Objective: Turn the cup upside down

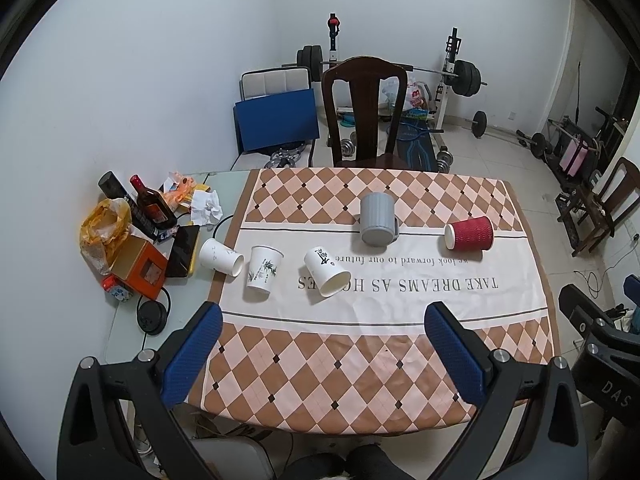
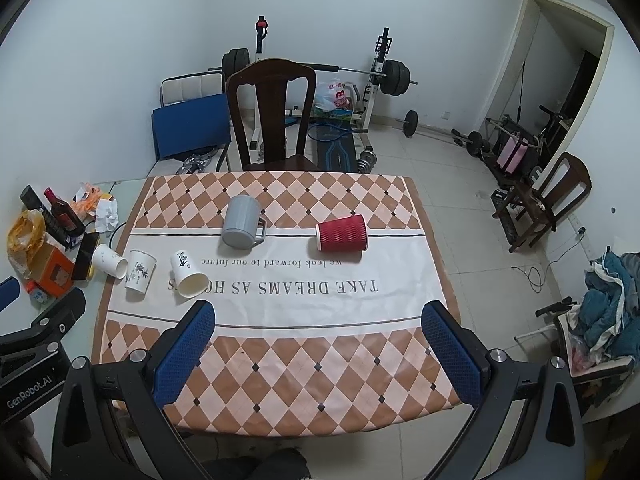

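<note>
Several cups are on the checked tablecloth [image 1: 360,360]. A grey mug [image 1: 376,220] [image 2: 242,227] stands upside down. A red ribbed paper cup [image 1: 470,233] [image 2: 342,233] lies on its side. A white paper cup with black script [image 1: 326,271] [image 2: 187,274] lies on its side, mouth toward me. A white cup with a bamboo print [image 1: 263,273] [image 2: 139,274] stands upright. Another white cup [image 1: 221,257] [image 2: 109,261] lies on its side at the cloth's left edge. My left gripper [image 1: 324,316] and right gripper [image 2: 318,316] are open and empty above the near table edge.
Clutter sits left of the cloth: a bottle [image 1: 152,204], an orange box [image 1: 140,268], a plastic bag [image 1: 104,228], crumpled paper [image 1: 206,208], a phone [image 1: 182,252]. A dark wooden chair [image 1: 364,112] stands behind the table. Weights equipment [image 1: 452,76] lines the back wall.
</note>
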